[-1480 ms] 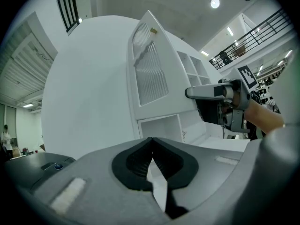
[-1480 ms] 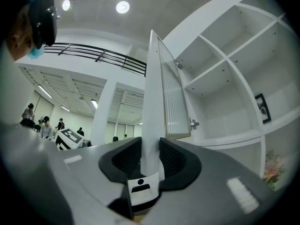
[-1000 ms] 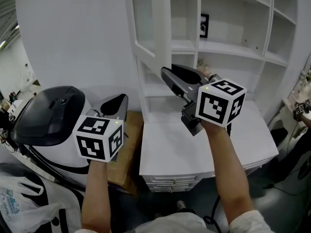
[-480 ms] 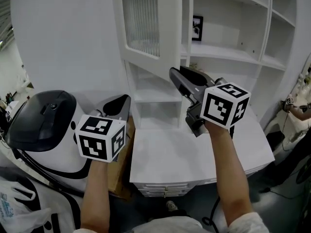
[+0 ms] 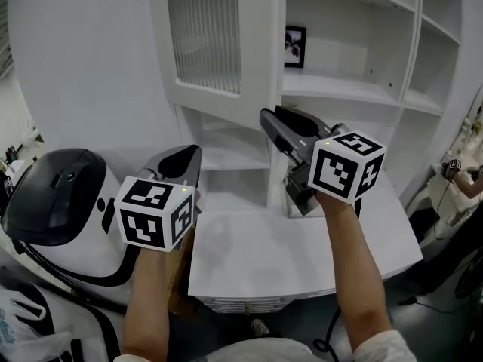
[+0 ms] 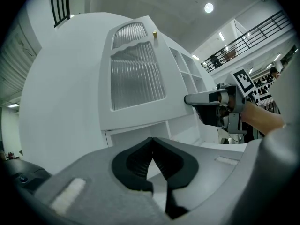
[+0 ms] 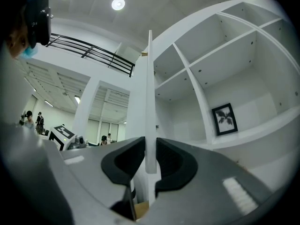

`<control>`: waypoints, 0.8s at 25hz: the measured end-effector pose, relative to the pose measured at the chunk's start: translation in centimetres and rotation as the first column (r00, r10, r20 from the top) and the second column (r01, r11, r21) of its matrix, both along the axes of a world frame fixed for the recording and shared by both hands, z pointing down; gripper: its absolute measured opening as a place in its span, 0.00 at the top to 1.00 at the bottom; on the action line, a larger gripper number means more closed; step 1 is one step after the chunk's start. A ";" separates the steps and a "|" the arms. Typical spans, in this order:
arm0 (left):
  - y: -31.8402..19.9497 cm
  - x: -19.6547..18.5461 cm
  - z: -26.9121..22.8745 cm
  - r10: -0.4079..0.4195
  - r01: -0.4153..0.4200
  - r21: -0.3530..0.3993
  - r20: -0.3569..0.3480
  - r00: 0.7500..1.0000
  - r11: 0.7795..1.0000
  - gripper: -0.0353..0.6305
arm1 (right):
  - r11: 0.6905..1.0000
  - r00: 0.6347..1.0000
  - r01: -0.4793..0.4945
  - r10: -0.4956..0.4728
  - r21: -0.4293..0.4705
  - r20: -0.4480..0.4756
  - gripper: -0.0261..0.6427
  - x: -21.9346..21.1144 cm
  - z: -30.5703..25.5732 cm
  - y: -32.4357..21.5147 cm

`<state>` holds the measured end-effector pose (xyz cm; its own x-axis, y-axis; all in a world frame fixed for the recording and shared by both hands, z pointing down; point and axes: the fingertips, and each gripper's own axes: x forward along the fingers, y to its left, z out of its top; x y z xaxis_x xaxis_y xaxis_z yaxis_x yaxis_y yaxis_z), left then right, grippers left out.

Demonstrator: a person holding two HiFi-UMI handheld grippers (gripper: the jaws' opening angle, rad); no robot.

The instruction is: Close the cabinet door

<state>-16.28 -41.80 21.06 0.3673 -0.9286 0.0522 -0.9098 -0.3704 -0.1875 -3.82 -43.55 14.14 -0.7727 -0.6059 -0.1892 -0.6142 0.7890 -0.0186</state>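
Observation:
The white cabinet door (image 5: 219, 44), with a ribbed glass panel, hangs partly open in front of the left shelf column. My right gripper (image 5: 273, 125) is shut on the door's free right edge. In the right gripper view that thin white door edge (image 7: 150, 102) runs upright between the two pads of the right gripper (image 7: 150, 150). My left gripper (image 5: 189, 158) hovers left of and below the door, shut and holding nothing. In the left gripper view the left gripper (image 6: 151, 143) points at the door's face (image 6: 136, 78), well short of it.
Open white shelves (image 5: 355, 89) fill the right, with a small framed picture (image 5: 295, 46) on one. A white counter (image 5: 294, 247) lies below the grippers. A white machine with a black dome (image 5: 60, 194) stands at the left, and a person's hand (image 5: 462, 169) shows at the far right.
The door has swung with the right gripper: it was nearly edge-on and now shows its ribbed glass face broadly. Both grippers have shifted sideways; the left one stays empty.

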 end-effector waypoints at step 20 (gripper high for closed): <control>-7.2 2.8 0.6 0.020 -0.020 -0.006 -0.005 1.000 1.000 0.95 | 0.997 0.997 -0.069 0.070 0.020 -0.023 0.82 2.8 -0.1 -6.4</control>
<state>-13.50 -49.03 21.63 0.3860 -0.9208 0.0561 -0.9031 -0.3896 -0.1809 -0.98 -49.97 14.01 -0.7332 -0.6548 -0.1835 -0.6677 0.7444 0.0117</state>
